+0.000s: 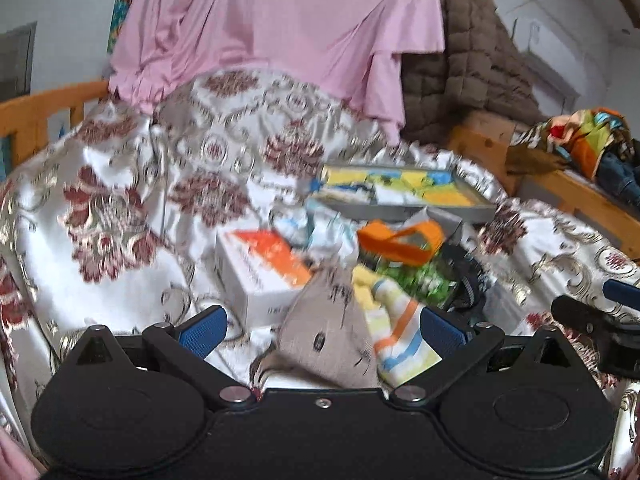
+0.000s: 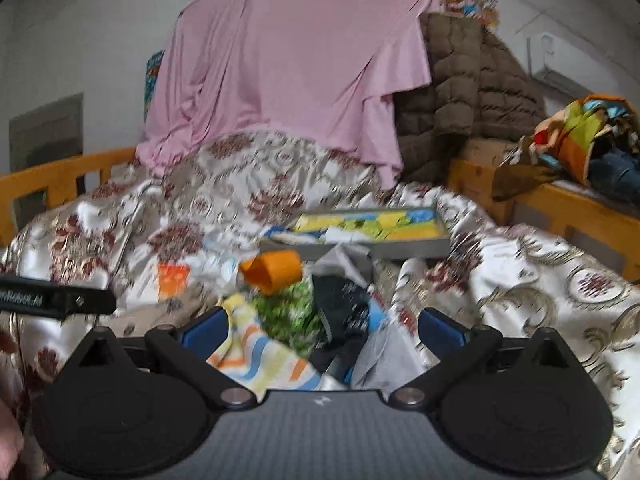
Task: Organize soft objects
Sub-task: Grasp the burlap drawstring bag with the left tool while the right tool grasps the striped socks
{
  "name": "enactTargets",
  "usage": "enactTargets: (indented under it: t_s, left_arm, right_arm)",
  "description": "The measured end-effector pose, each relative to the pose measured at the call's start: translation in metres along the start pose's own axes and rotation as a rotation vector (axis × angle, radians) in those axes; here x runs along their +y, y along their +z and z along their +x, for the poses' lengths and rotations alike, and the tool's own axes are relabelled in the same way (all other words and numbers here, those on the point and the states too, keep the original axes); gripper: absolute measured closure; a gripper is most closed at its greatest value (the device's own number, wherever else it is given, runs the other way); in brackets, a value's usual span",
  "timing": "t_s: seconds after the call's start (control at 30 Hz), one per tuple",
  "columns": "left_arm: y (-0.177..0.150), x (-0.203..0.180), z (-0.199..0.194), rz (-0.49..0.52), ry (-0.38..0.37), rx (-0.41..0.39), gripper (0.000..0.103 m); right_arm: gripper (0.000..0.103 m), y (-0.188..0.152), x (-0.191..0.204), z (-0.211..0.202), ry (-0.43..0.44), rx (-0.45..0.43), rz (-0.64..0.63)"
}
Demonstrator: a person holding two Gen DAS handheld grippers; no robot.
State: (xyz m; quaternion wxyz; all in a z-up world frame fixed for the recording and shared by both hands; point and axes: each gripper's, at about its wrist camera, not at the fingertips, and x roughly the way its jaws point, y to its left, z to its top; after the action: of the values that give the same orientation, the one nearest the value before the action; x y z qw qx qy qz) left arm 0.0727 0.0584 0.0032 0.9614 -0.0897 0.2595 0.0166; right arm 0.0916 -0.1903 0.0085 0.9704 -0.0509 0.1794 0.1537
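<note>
A heap of soft items lies on the floral bedspread: a grey-beige sock (image 1: 332, 328), a striped sock (image 1: 400, 332) (image 2: 256, 352), a green patterned cloth (image 1: 416, 280) (image 2: 292, 316), an orange piece (image 1: 400, 240) (image 2: 272, 270) and dark cloth (image 2: 344, 320). Behind the heap sits a grey tray (image 1: 400, 210) (image 2: 360, 246) holding folded yellow and blue items. My left gripper (image 1: 322, 330) is open just above the grey-beige sock. My right gripper (image 2: 322, 330) is open above the striped sock, green cloth and dark cloth. Neither holds anything.
A white and orange box (image 1: 260, 276) (image 2: 173, 278) lies left of the heap. A pink sheet (image 1: 280, 24) and a brown quilted coat (image 1: 472, 72) hang behind. Wooden bed rails (image 1: 40, 112) (image 2: 580, 208) run along both sides. Colourful clothes (image 1: 592, 144) sit at the right.
</note>
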Motion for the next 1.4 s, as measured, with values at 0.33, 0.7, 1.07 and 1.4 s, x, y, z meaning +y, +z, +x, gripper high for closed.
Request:
enactTargets:
  t_s: [0.33,0.7,1.07,1.4]
  left_arm:
    - [0.005,0.015,0.041,-0.059,0.000,0.189,0.001]
    - [0.014,0.022,0.093,-0.065,-0.040,0.303,0.001]
    - [0.015,0.024,0.117,-0.074,-0.071,0.327,0.001]
    - [0.015,0.024,0.127,-0.058,-0.088,0.343,0.001]
  right_arm:
    - [0.000,-0.019,0.006,0.038,0.086,0.155,-0.003]
    - [0.000,-0.028,0.022,0.089,0.169,0.222,-0.146]
    - [0.000,-0.028,0.031,0.130,0.313,0.290,-0.195]
    - [0.000,-0.028,0.038,0.150,0.351,0.305,-0.254]
